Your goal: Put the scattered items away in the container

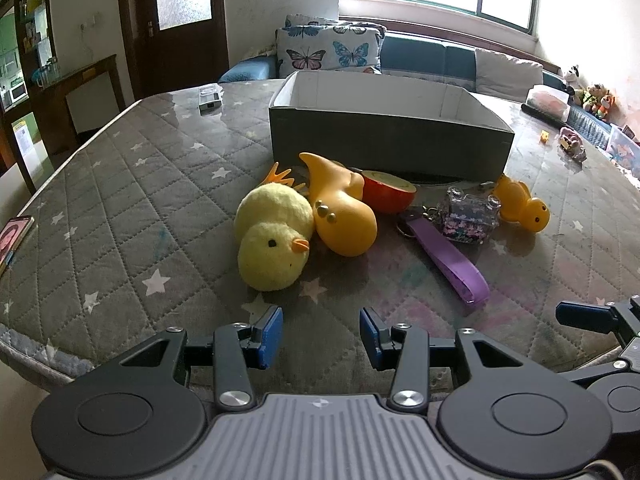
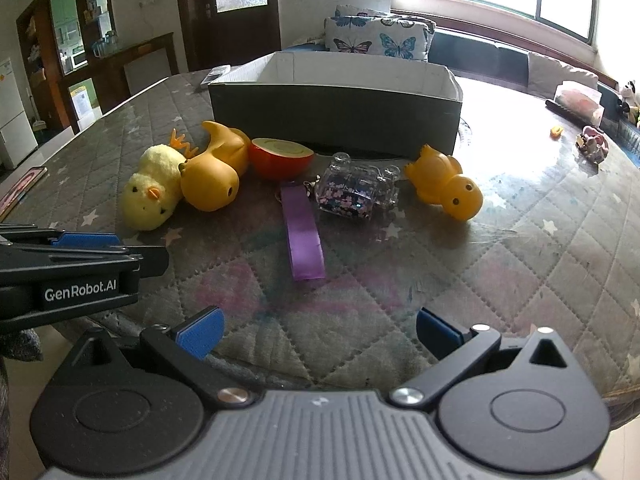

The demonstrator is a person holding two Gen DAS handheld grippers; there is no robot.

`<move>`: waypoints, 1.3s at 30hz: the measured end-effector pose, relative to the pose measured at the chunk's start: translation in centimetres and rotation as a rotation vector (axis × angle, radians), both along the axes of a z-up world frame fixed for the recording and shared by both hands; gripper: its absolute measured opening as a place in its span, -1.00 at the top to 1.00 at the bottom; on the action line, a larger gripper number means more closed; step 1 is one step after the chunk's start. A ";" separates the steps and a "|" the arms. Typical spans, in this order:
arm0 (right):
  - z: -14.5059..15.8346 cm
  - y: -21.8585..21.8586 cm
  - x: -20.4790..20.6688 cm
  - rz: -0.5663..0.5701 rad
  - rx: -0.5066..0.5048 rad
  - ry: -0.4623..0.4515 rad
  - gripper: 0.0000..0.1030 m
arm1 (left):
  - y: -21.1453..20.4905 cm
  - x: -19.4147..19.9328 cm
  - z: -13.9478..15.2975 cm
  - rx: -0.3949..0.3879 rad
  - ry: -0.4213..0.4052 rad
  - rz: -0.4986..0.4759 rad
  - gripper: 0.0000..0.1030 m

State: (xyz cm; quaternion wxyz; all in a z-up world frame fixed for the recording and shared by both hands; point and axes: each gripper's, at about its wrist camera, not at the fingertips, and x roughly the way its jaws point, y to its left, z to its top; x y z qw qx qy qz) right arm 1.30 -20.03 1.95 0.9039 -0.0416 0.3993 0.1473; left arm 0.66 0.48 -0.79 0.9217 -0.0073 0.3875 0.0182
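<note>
Both grippers are hovering at the near table edge, short of the toys. The left gripper [image 1: 321, 334] is gaping moderately and the right gripper [image 2: 320, 334] wide, both empty, seemingly readying a first pick. The toys are lying in a row just before the box [image 1: 390, 140], which appears empty. The strap [image 2: 302, 236] is lying nearest, its long axis running toward the box.

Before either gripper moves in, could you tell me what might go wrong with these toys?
The plush chick lies against the large rubber duck, so grabbing one may drag the other. The clear keychain trails a purple strap that could snag on the box wall. Both the left gripper and right gripper are open.
</note>
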 end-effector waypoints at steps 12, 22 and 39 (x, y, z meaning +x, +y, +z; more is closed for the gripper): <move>0.0 0.1 0.2 0.000 -0.005 0.004 -1.00 | 0.2 0.2 -0.1 -0.006 0.005 0.006 0.12; -0.1 0.4 0.5 0.005 -0.009 0.007 -1.00 | 0.2 0.4 -0.1 -0.007 0.011 0.006 0.12; -0.2 0.4 1.1 0.001 -0.006 0.014 -1.00 | 0.0 1.1 -0.2 -0.003 0.024 0.002 0.12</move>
